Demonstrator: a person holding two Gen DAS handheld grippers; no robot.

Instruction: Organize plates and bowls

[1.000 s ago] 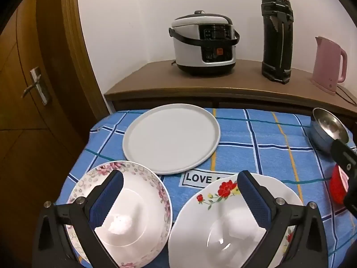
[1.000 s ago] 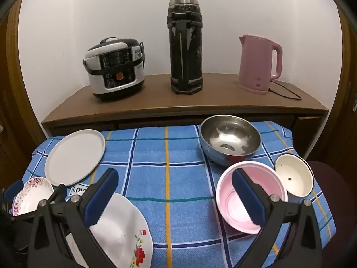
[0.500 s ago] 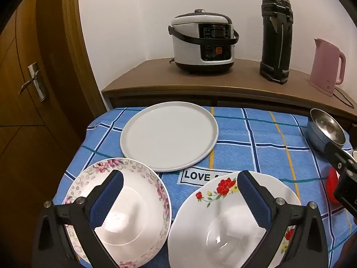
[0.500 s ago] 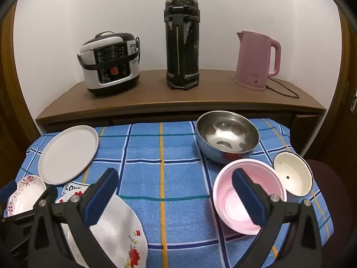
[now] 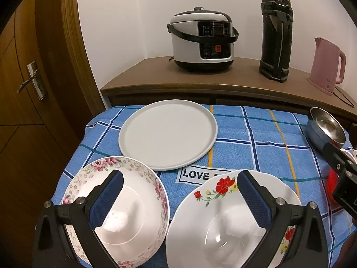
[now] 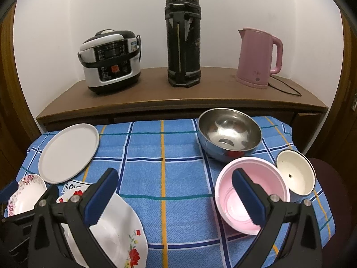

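In the left wrist view the left gripper [image 5: 178,198] fills the bottom of the frame with its blue-padded jaws spread wide and nothing between them. Its left pad hangs over a deep plate with a pink floral rim [image 5: 116,207] at the lower left, and its right pad over a white plate with red flowers [image 5: 223,203] at the lower centre; the two rims lie just beside each other, and whether they touch cannot be told. Just above them, in mid-frame, a plain white round plate [image 5: 168,134] lies flat on the blue checked tablecloth [image 5: 256,143], its near edge close to a "LOVE" label. In the right wrist view the right gripper [image 6: 174,198] is likewise wide open and empty at the bottom of the frame. Its right pad overlaps a pink bowl [image 6: 252,196] at the lower right, with a small cream enamel bowl [image 6: 295,175] just beside it to the right and a stainless steel bowl [image 6: 229,134] just above. Its left pad stands over the flowered plate at the lower left. Along the top of the frame a wooden sideboard [image 6: 178,93] carries a rice cooker [image 6: 110,61], a tall black thermos [image 6: 183,38] and a pink electric kettle [image 6: 257,58].
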